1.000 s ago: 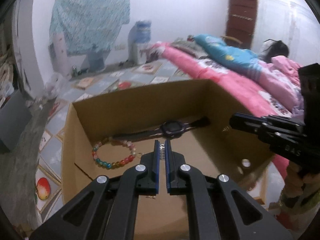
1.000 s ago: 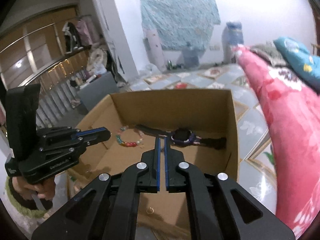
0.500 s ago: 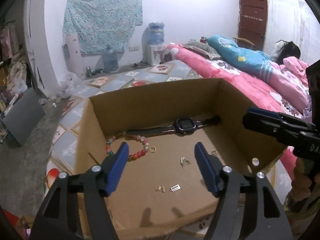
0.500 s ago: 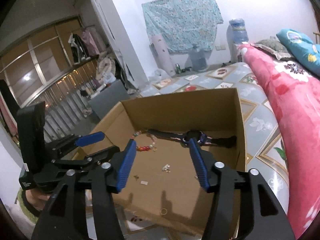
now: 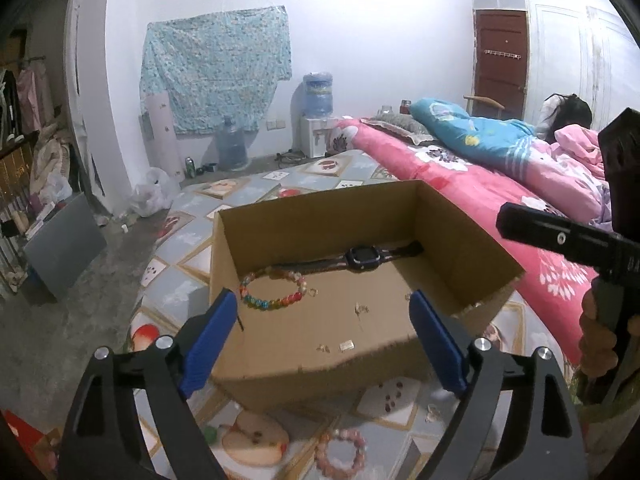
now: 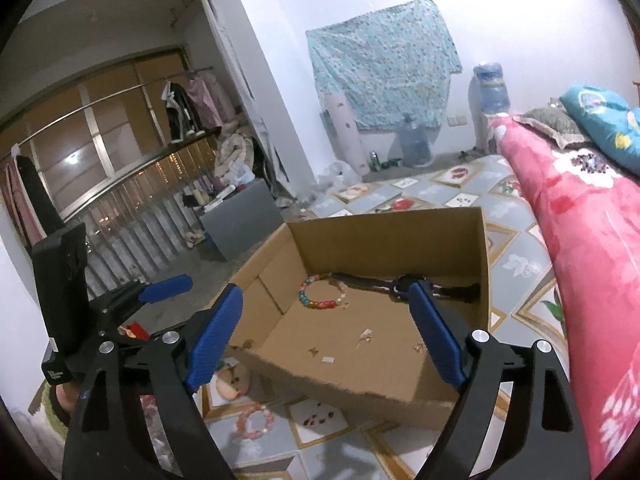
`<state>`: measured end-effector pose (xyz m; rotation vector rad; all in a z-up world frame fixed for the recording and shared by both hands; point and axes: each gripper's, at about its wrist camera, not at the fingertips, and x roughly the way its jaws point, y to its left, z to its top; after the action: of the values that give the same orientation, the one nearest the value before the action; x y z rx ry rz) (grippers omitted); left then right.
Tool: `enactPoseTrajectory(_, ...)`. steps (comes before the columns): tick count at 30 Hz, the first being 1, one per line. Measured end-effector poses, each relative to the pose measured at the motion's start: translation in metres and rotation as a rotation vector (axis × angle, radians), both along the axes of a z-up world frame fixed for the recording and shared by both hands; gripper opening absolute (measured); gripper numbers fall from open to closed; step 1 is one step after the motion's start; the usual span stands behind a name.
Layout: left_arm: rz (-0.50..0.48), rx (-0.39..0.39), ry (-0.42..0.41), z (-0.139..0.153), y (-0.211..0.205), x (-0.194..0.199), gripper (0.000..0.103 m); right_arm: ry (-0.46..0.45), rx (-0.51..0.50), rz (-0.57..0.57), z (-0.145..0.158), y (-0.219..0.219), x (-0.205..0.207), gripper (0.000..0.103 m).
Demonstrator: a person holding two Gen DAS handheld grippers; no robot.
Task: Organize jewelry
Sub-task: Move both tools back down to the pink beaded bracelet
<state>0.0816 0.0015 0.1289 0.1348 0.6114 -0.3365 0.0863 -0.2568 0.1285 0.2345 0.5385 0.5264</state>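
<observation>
An open cardboard box (image 5: 320, 220) stands on the floor mat. Inside it lie a multicolour bead bracelet (image 5: 272, 292), a black watch (image 5: 362, 258) along the back wall, and a few small metal pieces (image 5: 346, 345). My left gripper (image 5: 323, 304) hovers over the box's near edge, its jaws opening wide with nothing gripped. My right gripper (image 6: 325, 298) hovers beside it over the same box (image 6: 392, 236), its jaws opening too and holding nothing. The bracelet (image 6: 323, 292) and watch (image 6: 400, 284) also show in the right wrist view. A pink bead bracelet (image 5: 340, 454) lies on the mat outside the box.
A bed with a pink cover (image 5: 480, 176) runs along the right, with a person (image 5: 572, 110) lying on it. A grey panel (image 5: 64, 248) leans at the left. A patterned floor mat (image 5: 188, 292) surrounds the box, and a water bottle (image 5: 232, 148) stands by the far wall.
Both grippers went from shut to wide open and drew back and up from the box. Small metal pieces now lie loose on the box floor.
</observation>
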Motion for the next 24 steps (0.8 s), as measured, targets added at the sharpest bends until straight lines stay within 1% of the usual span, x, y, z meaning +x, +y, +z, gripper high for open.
enactPoseTrajectory(5, 0.017, -0.019, 0.026, -0.009, 0.011, -0.025, 0.090, 0.009, -0.023, 0.008, -0.002, 0.004, -0.019, 0.086)
enactPoseTrajectory(10, 0.061, -0.048, 0.073, -0.026, 0.027, -0.041, 0.092, 0.049, -0.069, 0.020, -0.016, 0.012, -0.036, 0.090)
enactPoseTrajectory(12, 0.086, -0.064, 0.103, -0.036, 0.035, -0.046, 0.092, 0.076, -0.087, 0.029, -0.024, 0.016, -0.040, 0.091)
enactPoseTrajectory(17, 0.138, -0.075, 0.152, -0.056, 0.050, -0.053, 0.092, 0.151, -0.136, 0.029, -0.050, 0.021, -0.049, 0.092)
enactPoseTrajectory(20, 0.164, -0.070, 0.185, -0.071, 0.052, -0.056, 0.092, 0.197, -0.175, 0.011, -0.066, 0.021, -0.051, 0.092)
enactPoseTrajectory(22, 0.169, -0.074, 0.203, -0.080, 0.051, -0.057, 0.092, 0.224, -0.191, 0.004, -0.076, 0.019, -0.052, 0.092)
enactPoseTrajectory(24, 0.171, -0.061, 0.222, -0.091, 0.048, -0.058, 0.092, 0.244, -0.200, 0.004, -0.085, 0.017, -0.055, 0.092)
